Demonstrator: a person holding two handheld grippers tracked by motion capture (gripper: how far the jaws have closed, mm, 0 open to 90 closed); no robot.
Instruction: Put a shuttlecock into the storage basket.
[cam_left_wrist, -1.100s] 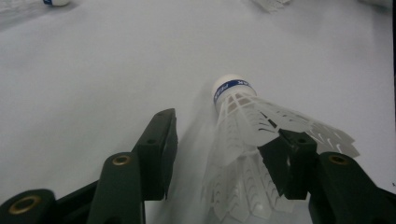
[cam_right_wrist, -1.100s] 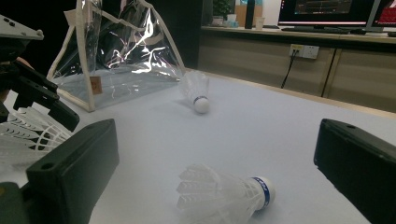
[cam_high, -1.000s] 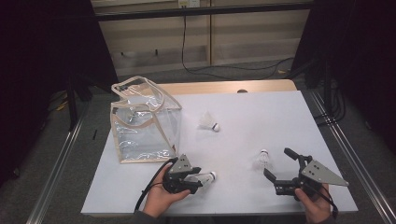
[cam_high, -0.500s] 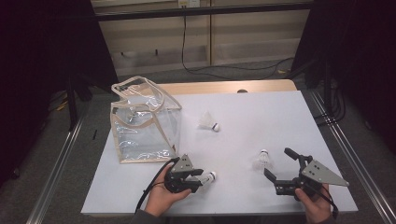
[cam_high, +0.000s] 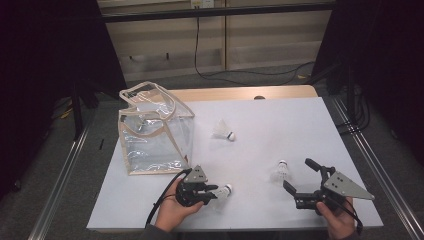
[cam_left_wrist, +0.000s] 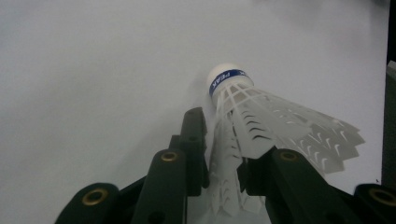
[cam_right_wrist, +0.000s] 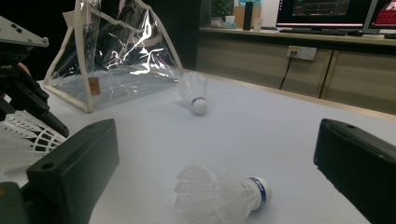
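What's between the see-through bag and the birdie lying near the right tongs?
Another shuttlecock lies on the white table between the clear bag and the shuttlecock near the right tongs, seen in the high view.

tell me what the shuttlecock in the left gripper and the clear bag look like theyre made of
Shuttlecock: skirt looks like white moulded plastic, judging by its open lattice ribs; the matte white rounded tip could be foam or cork, with a blue printed band.
Bag: clear glossy plastic film, probably vinyl; it shows creases and glare, with beige, seemingly fabric, edge trim.
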